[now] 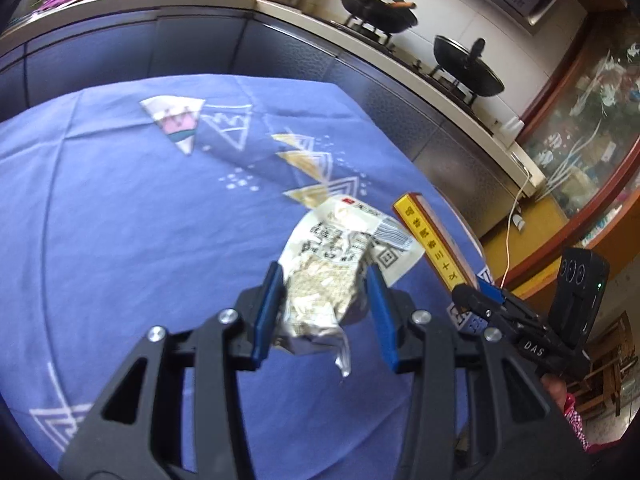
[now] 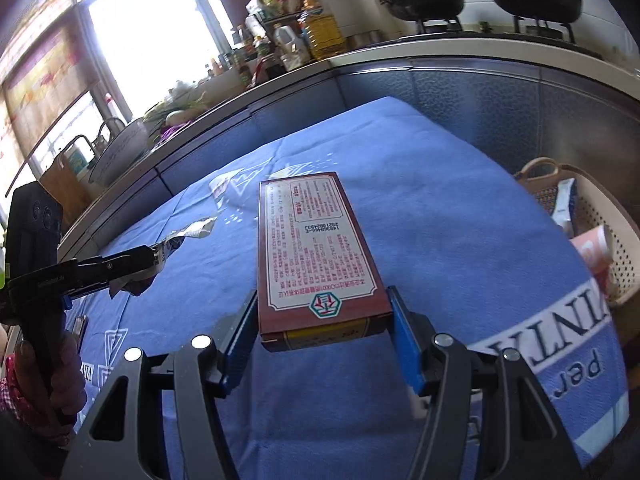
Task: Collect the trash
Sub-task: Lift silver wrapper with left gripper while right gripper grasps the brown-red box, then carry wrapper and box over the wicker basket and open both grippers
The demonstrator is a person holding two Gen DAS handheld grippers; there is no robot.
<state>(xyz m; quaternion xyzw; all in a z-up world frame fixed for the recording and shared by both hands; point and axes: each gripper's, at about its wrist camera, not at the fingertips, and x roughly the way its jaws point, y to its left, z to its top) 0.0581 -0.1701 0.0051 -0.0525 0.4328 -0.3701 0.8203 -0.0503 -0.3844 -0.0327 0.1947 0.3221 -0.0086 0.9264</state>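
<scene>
My left gripper (image 1: 325,286) is shut on a crumpled silver and white snack wrapper (image 1: 334,264), lifted off the blue tablecloth (image 1: 120,220). My right gripper (image 2: 322,320) is shut on a flat red and white carton (image 2: 314,248) with a yellow edge, held above the cloth. In the left wrist view that carton (image 1: 430,240) and the right gripper (image 1: 480,300) show at the right. In the right wrist view the left gripper (image 2: 150,258) with the wrapper (image 2: 180,240) shows at the left, a hand (image 2: 56,368) around its handle.
A beige perforated basket (image 2: 612,248) holding wrappers stands at the table's right edge. Behind the table runs a kitchen counter (image 2: 440,56) with two black woks (image 2: 424,0), oil bottles (image 2: 324,28) and a sink. A glass cabinet door (image 1: 592,128) stands at the right.
</scene>
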